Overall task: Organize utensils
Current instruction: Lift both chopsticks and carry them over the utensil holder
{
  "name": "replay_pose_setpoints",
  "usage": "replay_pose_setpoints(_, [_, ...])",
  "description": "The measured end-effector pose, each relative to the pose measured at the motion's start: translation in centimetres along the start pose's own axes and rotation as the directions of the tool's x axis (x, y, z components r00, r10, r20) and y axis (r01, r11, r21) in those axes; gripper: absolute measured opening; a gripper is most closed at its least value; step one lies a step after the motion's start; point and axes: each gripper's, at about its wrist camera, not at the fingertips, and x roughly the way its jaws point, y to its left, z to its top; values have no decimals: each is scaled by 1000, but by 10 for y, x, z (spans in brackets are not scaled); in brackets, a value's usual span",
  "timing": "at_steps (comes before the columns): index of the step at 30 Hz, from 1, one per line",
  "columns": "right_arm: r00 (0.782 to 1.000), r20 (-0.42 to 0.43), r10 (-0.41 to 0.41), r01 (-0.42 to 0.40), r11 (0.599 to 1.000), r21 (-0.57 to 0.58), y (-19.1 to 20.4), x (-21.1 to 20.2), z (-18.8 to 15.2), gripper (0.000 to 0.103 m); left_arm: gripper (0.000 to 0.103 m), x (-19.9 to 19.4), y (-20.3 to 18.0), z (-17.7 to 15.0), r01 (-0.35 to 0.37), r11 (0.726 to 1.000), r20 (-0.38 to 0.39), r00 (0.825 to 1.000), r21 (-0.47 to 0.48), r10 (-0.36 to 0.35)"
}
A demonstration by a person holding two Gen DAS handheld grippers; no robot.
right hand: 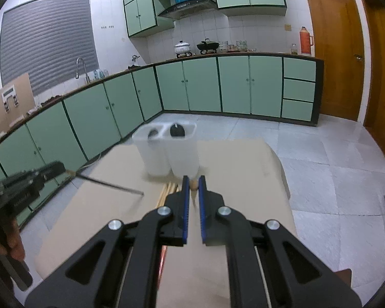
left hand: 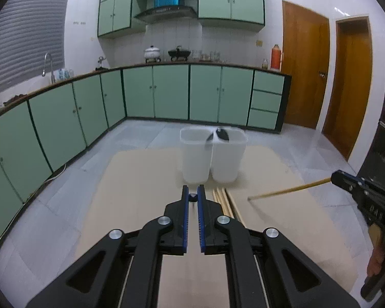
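Note:
My left gripper [left hand: 193, 190] is shut on the end of a thin dark stick [left hand: 192, 197]. In the right wrist view this stick [right hand: 110, 185] slants from the left gripper [right hand: 64, 170] out over the table. My right gripper [right hand: 193, 181] is shut on a pale wooden chopstick [right hand: 193, 185]. The left wrist view shows that chopstick [left hand: 287, 189] sticking out leftward from the right gripper [left hand: 334, 177]. Both grippers hang above the table. Two translucent white tubs [left hand: 195, 159] [left hand: 228, 159] stand side by side ahead, with dark spoon heads [left hand: 222, 134] in them. More wooden chopsticks [left hand: 224, 202] lie before the tubs.
A beige board [left hand: 141, 179] covers the table, with grey tiled floor [right hand: 333, 166] around it. Green cabinets [left hand: 64, 118] line the left and back walls. Brown doors [left hand: 305, 69] stand at the right. A hand [left hand: 379, 256] grips the right tool's handle.

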Motion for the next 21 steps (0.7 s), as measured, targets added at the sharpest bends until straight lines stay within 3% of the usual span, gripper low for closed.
replay_pose_setpoints(12, [998,-3,61,-61,998,-31,-3,20,80,6,6,12,16,45,59,998,40,997,-3,-59])
replay_pose_setpoints(21, [985,100,137,-134,990,-35,1,7,146,6,6,-10,29,102,105,994,162,982,-27,-99])
